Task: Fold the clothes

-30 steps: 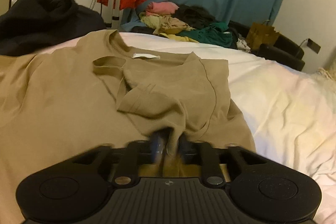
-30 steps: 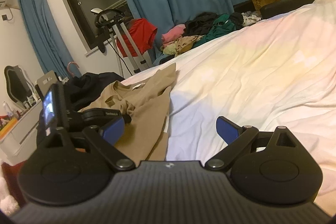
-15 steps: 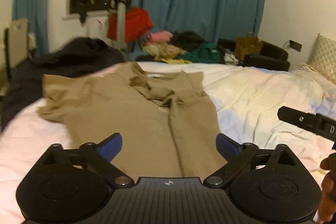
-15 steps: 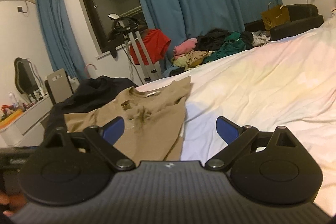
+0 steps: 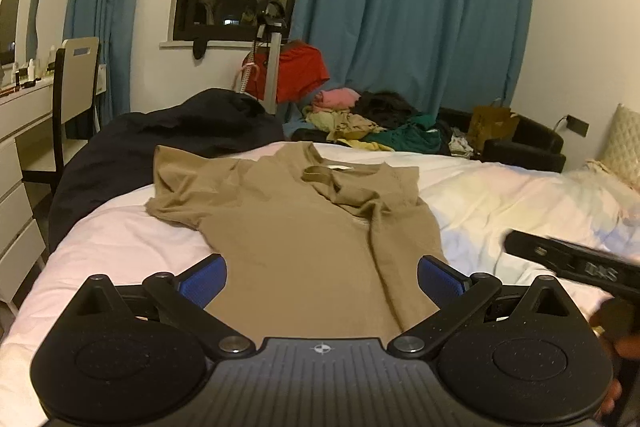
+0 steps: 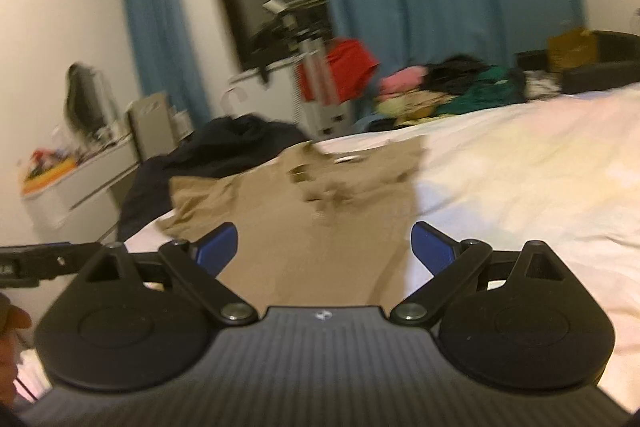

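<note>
Hovering over tan T-shirt (image 5: 304,239): left gripper (image 5: 322,279) just opened wide, empty

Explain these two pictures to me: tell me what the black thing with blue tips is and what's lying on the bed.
There is no robot here. A person holds a handheld claw in each hand, and each claw carries a camera looking out along its two blue-padded fingers. One picture comes from the left claw, the other, blurrier one from the right claw. Both stand open and hold nothing; the left has just been opening. On the white bed lies a tan T-shirt, one side folded inward. A dark garment lies beside it.
</note>
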Demonstrator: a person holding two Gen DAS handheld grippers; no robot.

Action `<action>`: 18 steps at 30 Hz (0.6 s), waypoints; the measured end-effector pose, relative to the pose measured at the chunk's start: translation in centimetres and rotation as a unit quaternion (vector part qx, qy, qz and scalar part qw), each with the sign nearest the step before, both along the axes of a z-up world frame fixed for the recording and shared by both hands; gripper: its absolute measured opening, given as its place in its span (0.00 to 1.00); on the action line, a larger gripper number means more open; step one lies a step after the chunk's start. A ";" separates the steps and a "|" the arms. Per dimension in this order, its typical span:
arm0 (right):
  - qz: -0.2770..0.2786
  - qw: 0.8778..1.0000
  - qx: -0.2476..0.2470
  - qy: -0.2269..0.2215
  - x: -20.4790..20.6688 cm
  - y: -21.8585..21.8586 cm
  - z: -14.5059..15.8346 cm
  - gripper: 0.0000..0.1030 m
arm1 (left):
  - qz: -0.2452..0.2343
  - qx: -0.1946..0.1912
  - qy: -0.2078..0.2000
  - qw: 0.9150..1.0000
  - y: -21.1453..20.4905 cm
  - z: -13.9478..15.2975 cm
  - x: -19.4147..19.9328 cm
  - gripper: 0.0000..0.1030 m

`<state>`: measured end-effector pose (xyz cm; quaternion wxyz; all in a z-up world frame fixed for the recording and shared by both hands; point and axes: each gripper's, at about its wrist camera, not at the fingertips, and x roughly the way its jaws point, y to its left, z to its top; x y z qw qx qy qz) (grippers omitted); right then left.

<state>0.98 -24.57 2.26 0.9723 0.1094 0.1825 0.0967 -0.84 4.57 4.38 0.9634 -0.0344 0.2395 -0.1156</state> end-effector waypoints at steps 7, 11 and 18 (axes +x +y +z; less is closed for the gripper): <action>0.097 0.994 -0.059 0.008 8.4 9.7 1.3 0.92 | 0.053 -0.036 -0.010 0.998 7.7 -0.9 2.8 0.99; 0.150 0.986 -0.055 0.040 14.8 16.0 0.0 0.92 | 0.082 -0.070 -0.008 0.994 11.6 -1.8 4.5 0.99; 0.223 0.969 -0.054 0.095 23.7 26.2 -4.6 0.76 | 0.101 -0.096 0.034 0.990 14.3 -4.6 6.9 0.98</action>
